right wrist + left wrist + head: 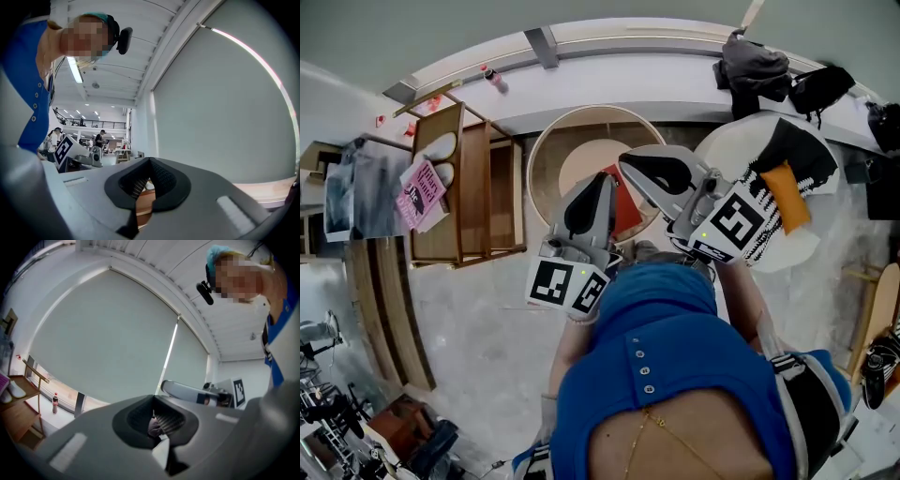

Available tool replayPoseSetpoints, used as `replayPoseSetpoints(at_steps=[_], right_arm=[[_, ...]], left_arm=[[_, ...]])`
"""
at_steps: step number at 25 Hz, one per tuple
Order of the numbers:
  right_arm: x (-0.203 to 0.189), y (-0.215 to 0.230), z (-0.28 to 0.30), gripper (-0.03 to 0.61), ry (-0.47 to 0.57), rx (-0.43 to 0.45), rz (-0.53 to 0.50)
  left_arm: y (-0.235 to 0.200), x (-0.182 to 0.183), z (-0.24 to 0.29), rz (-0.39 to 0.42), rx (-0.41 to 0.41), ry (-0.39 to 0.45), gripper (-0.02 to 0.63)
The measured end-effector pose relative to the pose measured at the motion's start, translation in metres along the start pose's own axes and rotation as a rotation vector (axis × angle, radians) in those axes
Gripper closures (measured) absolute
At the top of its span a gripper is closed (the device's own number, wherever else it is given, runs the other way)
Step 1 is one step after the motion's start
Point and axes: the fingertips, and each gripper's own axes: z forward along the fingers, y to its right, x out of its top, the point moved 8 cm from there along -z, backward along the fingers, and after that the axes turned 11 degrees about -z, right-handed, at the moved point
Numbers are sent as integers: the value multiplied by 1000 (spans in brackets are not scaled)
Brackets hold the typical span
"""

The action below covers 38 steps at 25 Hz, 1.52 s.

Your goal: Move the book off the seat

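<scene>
A red book (625, 214) lies on the round wooden seat (546, 159) in the head view, mostly hidden under my grippers. My left gripper (604, 180) hangs above the seat's middle, jaws shut with nothing held. My right gripper (628, 161) is just right of it, also shut and empty, reaching over the seat's right side. Both point level, above the book and apart from it. In the left gripper view the shut left gripper (157, 422) faces a grey window blind. The right gripper view shows the shut right gripper (143, 183) with a strip of wood below it.
A wooden shelf (473, 187) stands left of the seat, carrying a pink magazine (420, 192) and white shoes (439, 147). A bottle (494, 79) stands on the windowsill. At right is a white round chair (722, 150) with a patterned cushion (802, 159). Dark bags (755, 66) lie behind.
</scene>
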Motion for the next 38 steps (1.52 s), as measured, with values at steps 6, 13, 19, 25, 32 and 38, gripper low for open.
replayPoseSetpoints(at_steps=[6,13,19,25,32,38], right_arm=[[-2,-3,5,578,-17,-17,-4],[-6,-6,6,577,-34,-17,2],[-5,-7,4,578,-29,-23,7],[-1,-4,0,578,-5,-33,7],[2,-3,-5,577,-7,-35,22],[3,-4,-10,577,-21,-49,7]], left_arm=[[-4,6,-1,34,16,0,612],[-9,3,-1,24,27,-15,614],[-8,2,0,22,32,-10,614],[-6,5,0,32,35,1,612],[-1,3,-1,39,27,-1,612],[3,1,-1,42,34,-6,612]])
